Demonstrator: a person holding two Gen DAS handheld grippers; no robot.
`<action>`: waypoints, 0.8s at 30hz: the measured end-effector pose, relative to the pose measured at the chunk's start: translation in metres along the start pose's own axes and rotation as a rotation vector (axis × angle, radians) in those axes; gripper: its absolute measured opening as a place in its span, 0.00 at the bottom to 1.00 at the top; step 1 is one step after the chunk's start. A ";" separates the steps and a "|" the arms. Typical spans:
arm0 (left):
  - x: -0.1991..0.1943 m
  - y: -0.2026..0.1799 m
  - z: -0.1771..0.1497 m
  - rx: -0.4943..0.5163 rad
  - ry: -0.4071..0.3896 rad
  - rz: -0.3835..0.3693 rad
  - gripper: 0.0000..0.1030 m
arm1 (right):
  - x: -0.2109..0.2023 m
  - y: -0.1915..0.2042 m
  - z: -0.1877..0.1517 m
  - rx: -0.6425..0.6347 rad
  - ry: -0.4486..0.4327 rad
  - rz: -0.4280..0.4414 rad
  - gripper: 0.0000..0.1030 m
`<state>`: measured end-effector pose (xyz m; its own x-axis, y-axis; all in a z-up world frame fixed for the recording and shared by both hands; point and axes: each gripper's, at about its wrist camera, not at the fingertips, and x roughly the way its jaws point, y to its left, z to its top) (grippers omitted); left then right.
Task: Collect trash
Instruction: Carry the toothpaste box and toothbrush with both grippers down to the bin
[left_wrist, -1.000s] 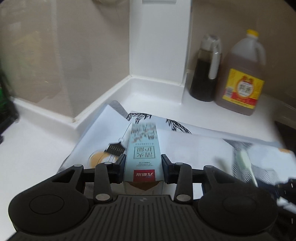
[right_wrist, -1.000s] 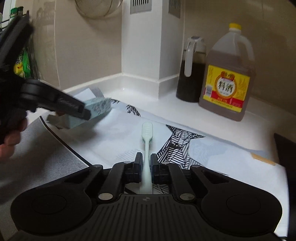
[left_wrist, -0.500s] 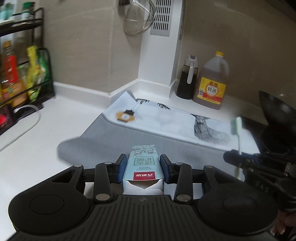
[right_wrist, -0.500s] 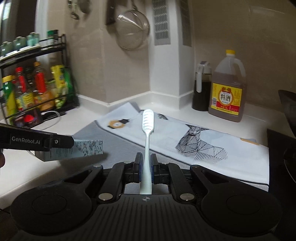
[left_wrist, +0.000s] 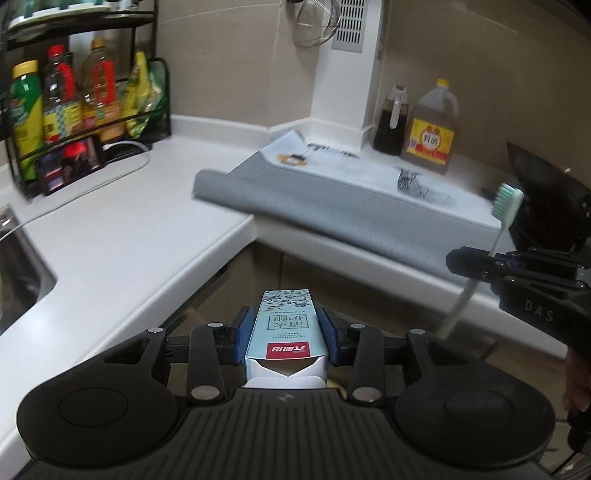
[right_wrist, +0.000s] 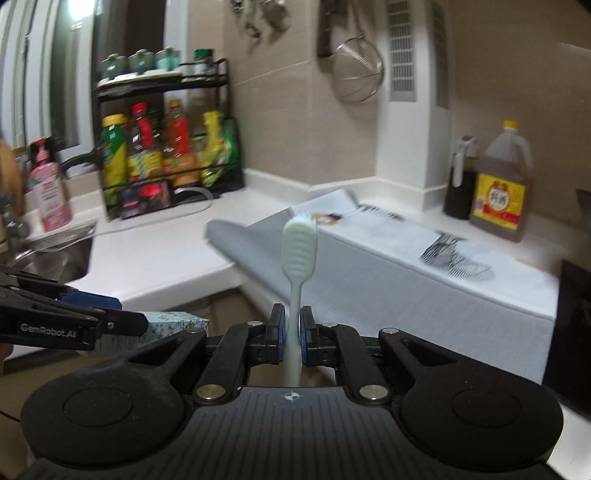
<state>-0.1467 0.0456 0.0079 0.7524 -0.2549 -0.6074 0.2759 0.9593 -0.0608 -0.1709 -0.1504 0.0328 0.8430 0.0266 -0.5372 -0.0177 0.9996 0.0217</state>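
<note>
My left gripper (left_wrist: 285, 332) is shut on a pale blue carton box (left_wrist: 284, 328) with a red label, its open flap end toward the camera. It hangs in front of the white counter's (left_wrist: 122, 236) inner corner, over the cabinet fronts. My right gripper (right_wrist: 291, 328) is shut on the handle of a mint-green toothbrush (right_wrist: 299, 247), which stands upright with its bristles away from the camera. In the left wrist view the right gripper (left_wrist: 465, 260) and the toothbrush (left_wrist: 508, 203) appear at the right. In the right wrist view the left gripper (right_wrist: 122, 326) and the box (right_wrist: 173, 325) appear at the lower left.
A grey mat with a white printed cloth (left_wrist: 354, 184) hangs over the counter edge. A brown jug (left_wrist: 432, 129) and a dark bottle (left_wrist: 391, 123) stand by the white column. A black rack of bottles (left_wrist: 74, 107) and a sink (left_wrist: 18, 266) lie left; a dark wok (left_wrist: 543, 199) right.
Both grippers have pulled back from the cloth and off the counter, carrying the box and the toothbrush. The toothbrush was lifted from lying on the cloth to upright.
</note>
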 end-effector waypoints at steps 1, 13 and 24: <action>-0.003 0.001 -0.006 -0.003 0.006 0.002 0.42 | -0.001 0.004 -0.004 -0.004 0.012 0.010 0.09; -0.004 0.006 -0.046 -0.026 0.067 0.002 0.42 | 0.006 0.042 -0.054 -0.040 0.159 0.079 0.09; -0.002 0.008 -0.047 -0.027 0.081 -0.004 0.42 | 0.008 0.049 -0.056 -0.077 0.168 0.082 0.09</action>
<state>-0.1741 0.0596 -0.0286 0.7004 -0.2491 -0.6689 0.2620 0.9614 -0.0837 -0.1954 -0.1008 -0.0172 0.7357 0.1025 -0.6695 -0.1293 0.9916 0.0097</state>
